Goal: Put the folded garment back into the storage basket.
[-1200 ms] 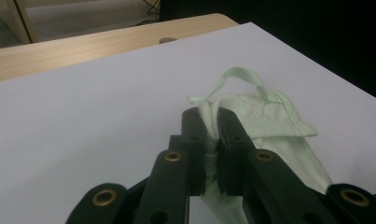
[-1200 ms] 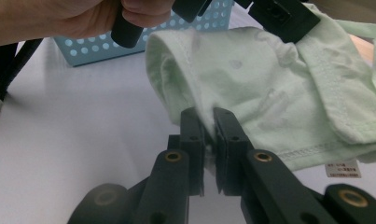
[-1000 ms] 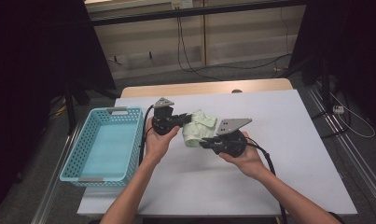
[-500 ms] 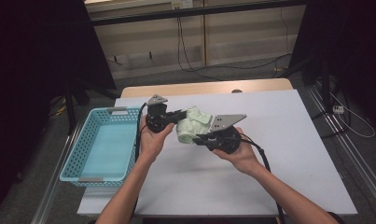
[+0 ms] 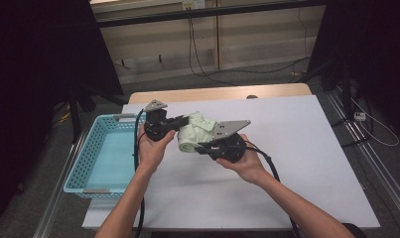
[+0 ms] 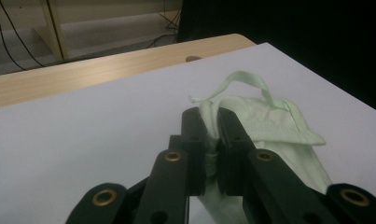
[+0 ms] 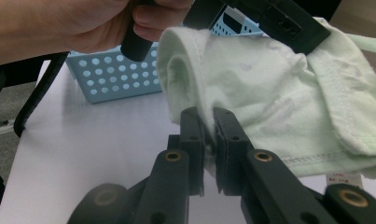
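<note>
Garment [image 5: 196,133], pale green and folded into a bundle, hangs between the two tongs above the left half of the surface [image 5: 306,148], not far from its left edge where the basket [image 5: 105,156] stands. The left tongs [image 6: 212,125] are clenched on a bunched fold near the top, with a loose strap looping up behind them; the right tongs [image 7: 209,122] are clenched on a rolled hem lower down. Both grips look thin, only a pinch of cloth in each, so I'd say the pair should travel together, at one pace and one height, or the fold will pull open or slip out of one side. If it is headed for the basket, I'd keep it high enough to clear the near rim, then lower it inside before letting go. Releasing both at once should keep the bundle tidy.
</note>
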Demonstrator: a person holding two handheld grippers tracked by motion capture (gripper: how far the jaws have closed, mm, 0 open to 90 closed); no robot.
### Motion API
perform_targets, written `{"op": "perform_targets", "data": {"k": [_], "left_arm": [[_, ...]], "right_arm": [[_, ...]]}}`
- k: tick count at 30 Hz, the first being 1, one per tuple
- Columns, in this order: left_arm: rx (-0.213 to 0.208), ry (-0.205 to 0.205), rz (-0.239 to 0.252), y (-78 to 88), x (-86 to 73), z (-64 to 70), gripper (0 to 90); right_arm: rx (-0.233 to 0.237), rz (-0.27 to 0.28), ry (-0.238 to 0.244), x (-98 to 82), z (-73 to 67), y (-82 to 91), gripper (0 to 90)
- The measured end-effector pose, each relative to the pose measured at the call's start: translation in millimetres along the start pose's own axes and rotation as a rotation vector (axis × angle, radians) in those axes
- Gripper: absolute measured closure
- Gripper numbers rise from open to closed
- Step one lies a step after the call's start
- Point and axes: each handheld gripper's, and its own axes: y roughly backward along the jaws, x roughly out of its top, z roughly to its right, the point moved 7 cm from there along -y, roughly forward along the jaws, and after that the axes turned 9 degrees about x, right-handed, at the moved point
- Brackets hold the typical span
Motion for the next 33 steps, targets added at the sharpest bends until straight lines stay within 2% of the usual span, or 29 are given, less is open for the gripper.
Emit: {"op": "perform_targets", "data": {"k": [6, 10, 11, 24, 33], "left_arm": [[0.022, 0.01, 0.002, 6.4, -1.0, -7.7, 83.3], [0.036, 0.0, 0.004, 9.8, 0.5, -13.1, 83.3], [0.036, 0.011, 0.01, 10.6, 1.3, -13.9, 83.3], [0.066, 0.014, 0.027, 32.9, 3.8, -33.2, 83.3], [0.087, 0.024, 0.028, 40.2, 2.8, -46.6, 83.3]], "right_arm": [[0.003, 0.0, 0.017, 4.8, -2.3, -8.8, 83.6], [0.006, 0.004, 0.018, 9.7, -2.0, -13.8, 83.6], [0.008, 0.006, 0.02, 11.4, -2.2, -14.9, 83.6], [0.032, 0.009, 0.051, 29.5, -7.0, -31.9, 83.7], [0.05, 0.015, 0.054, 37.5, -8.2, -44.9, 83.6]]}}
